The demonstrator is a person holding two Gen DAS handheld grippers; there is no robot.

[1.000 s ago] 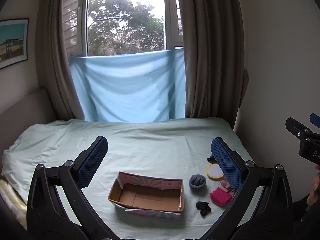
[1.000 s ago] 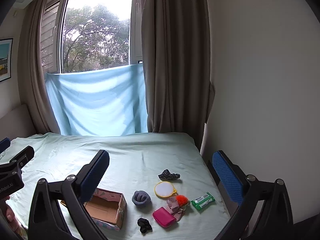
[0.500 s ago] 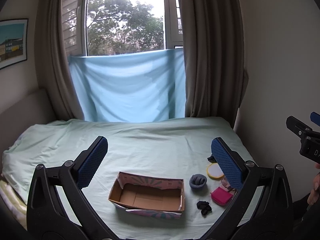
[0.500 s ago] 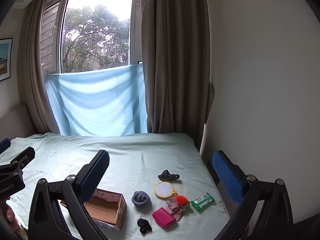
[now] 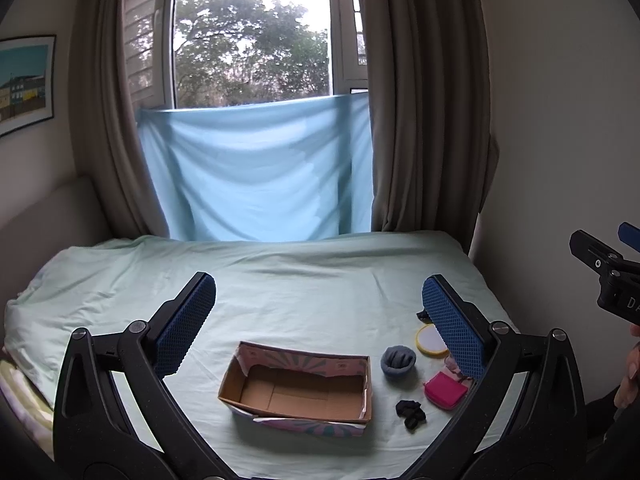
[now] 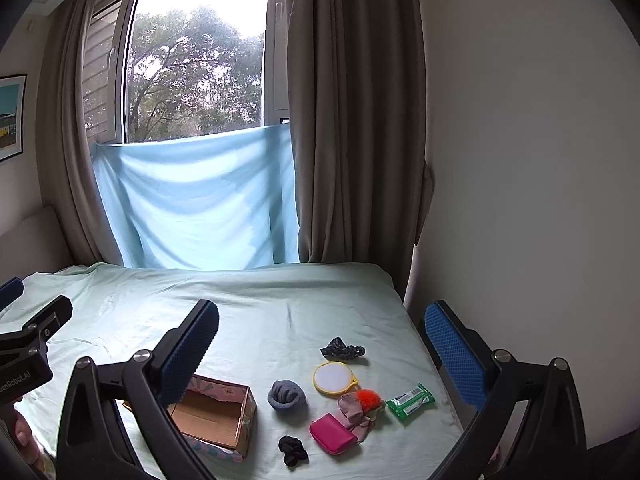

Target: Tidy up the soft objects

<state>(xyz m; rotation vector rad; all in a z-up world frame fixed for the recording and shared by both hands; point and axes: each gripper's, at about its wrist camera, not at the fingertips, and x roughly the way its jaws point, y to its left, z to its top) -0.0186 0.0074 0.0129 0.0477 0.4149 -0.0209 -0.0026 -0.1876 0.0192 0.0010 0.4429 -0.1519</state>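
Left wrist view: left gripper [image 5: 320, 312] spread wide and empty, raised above the pale green bedsheet [image 5: 300, 280]. Lower centre of frame, between and below the blue pads, an open cardboard box with a pink patterned outside [image 5: 298, 388]. To its right, a rolled grey-blue sock [image 5: 397, 361], a black scrunchie [image 5: 411, 413] and a flat magenta pouch [image 5: 444, 390]. Round yellow-rimmed mirror [image 5: 430, 340] partly hidden behind the right pad; pink fabric beside the pouch mostly hidden. At the right edge, part of the right gripper and fingertips of a hand [image 5: 628, 376] — cut off.

Right wrist view: right gripper [image 6: 322, 340] also spread wide, holding nothing, high over the bed. Soft things clustered lower centre-right: same grey-blue sock [image 6: 286, 396], black scrunchie [image 6: 293, 450], magenta pouch [image 6: 332, 432], a pink sock with an orange pompom [image 6: 356, 408], a dark patterned scrunchie [image 6: 342, 350] above the mirror [image 6: 334, 378], a green wrapped packet [image 6: 410, 400]. Box [image 6: 216, 416] partly covered by the left finger. Left gripper cut off at the left edge.
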